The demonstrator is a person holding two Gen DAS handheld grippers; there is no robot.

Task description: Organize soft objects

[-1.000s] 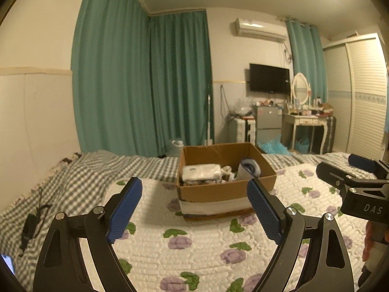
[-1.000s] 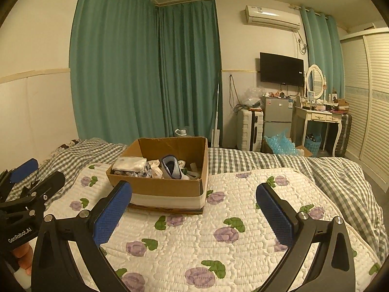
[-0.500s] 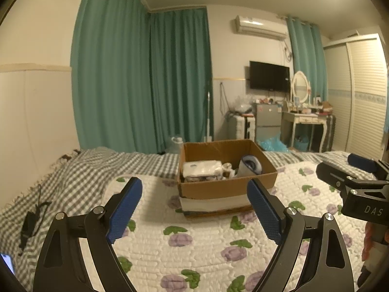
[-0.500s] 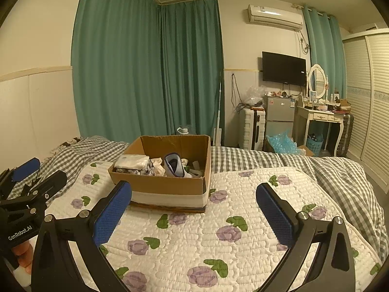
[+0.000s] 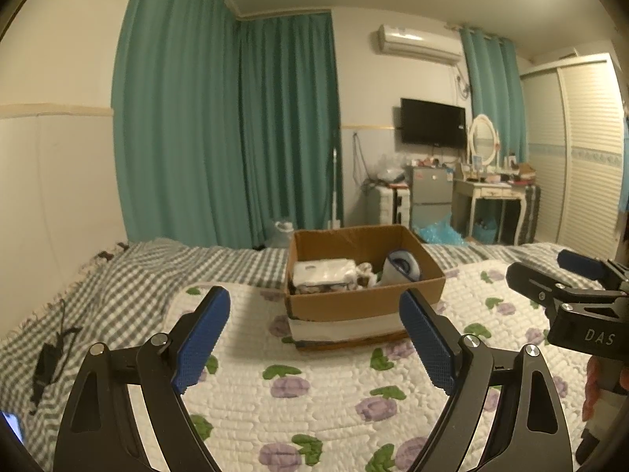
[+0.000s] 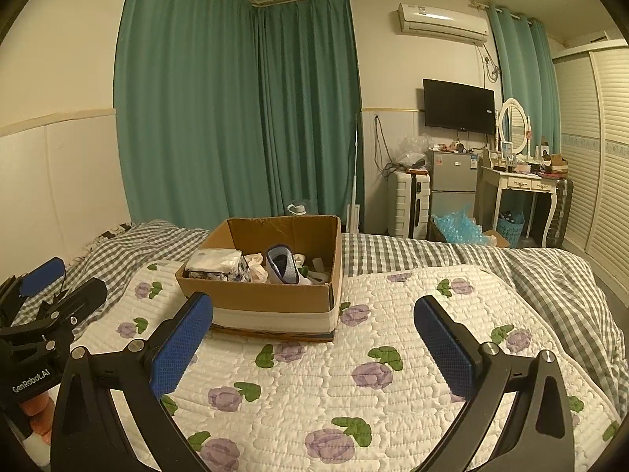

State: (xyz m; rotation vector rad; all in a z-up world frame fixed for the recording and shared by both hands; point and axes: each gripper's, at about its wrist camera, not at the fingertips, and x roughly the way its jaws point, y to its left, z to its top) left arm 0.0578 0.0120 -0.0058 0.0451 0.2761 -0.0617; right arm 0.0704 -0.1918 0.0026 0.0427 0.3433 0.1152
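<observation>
Both grippers hover level above the floral quilt [image 6: 354, 393], side by side, pointed at the cardboard box [image 5: 365, 299] on the bed. The left gripper [image 5: 314, 338] and right gripper [image 6: 314, 338] are spread wide, empty; soft items sit inside the box
</observation>
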